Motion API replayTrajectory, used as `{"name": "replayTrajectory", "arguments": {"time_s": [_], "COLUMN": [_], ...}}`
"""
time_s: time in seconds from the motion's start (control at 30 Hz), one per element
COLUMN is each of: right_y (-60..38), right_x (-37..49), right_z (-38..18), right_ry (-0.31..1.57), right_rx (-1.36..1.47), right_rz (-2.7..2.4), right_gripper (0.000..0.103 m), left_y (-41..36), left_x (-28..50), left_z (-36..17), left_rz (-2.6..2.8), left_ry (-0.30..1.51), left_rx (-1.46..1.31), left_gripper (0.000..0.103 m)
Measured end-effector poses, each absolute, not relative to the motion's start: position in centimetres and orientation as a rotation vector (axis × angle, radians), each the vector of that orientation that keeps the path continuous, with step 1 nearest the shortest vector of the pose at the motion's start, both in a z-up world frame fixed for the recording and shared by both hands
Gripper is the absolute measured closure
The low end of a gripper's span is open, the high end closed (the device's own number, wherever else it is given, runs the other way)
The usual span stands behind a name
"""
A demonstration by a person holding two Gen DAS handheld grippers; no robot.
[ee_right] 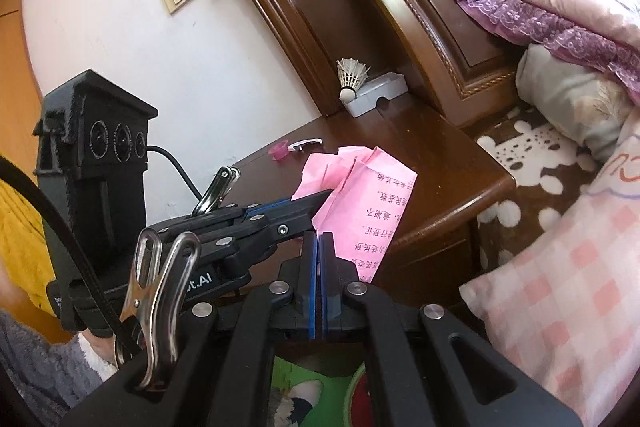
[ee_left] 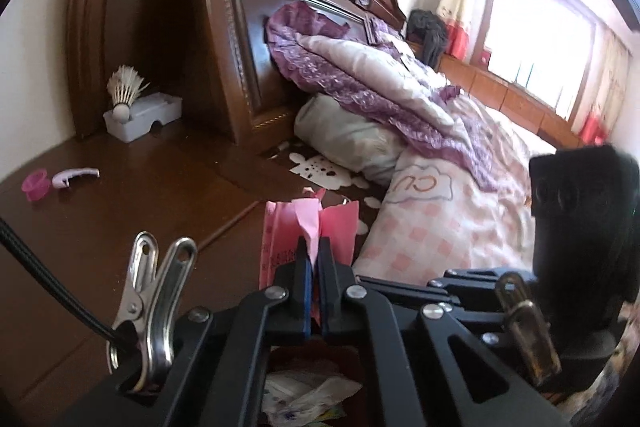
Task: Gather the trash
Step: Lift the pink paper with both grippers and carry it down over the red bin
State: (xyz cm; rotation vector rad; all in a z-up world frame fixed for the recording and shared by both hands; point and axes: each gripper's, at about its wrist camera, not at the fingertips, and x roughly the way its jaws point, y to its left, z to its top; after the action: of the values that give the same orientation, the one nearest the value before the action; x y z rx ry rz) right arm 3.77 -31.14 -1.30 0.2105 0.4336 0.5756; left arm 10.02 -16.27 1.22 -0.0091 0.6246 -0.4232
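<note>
A creased pink paper sheet (ee_left: 308,227) with printed text hangs over the edge of the brown bedside table (ee_left: 120,227). My left gripper (ee_left: 314,247) is shut on its near edge, with pink showing between the blue pads. In the right wrist view the same pink paper (ee_right: 376,195) is pinched twice. The left gripper (ee_right: 326,195) comes in from the left and grips its upper fold. My right gripper (ee_right: 319,241) is shut on its lower corner. The right gripper's black body (ee_left: 580,211) stands at the right of the left wrist view.
On the bedside table (ee_right: 420,155) lie a pink cup (ee_left: 34,185), a lilac clip (ee_left: 74,177) and a grey box (ee_left: 144,117) with a shuttlecock (ee_left: 126,87). The bed with its purple quilt (ee_left: 360,79) and checked pillow (ee_right: 560,299) lies to the right. Crumpled white trash (ee_left: 308,395) sits below the left gripper.
</note>
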Motion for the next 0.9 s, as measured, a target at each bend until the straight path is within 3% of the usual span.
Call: {"name": "replayTrajectory", "arguments": {"time_s": [0.43,0.9], "right_y": [-32.4,-32.5], "right_x": [0.8,1.3], "right_z": [-6.0,-13.0], "right_ry": [0.508,0.706], "right_rx": [0.265,0.221], "right_rz": [0.541,0.487], "right_gripper": [0.101,0.101], "left_y": [-18.2,-19.7], "left_x": [7.6,7.3], "left_z": [-3.0,-10.7], "left_rz": [-0.495,-0.455], "left_ry": [0.751,0.932], "left_rx": [0.022,0.099], "left_gripper": [0.101,0.101]}}
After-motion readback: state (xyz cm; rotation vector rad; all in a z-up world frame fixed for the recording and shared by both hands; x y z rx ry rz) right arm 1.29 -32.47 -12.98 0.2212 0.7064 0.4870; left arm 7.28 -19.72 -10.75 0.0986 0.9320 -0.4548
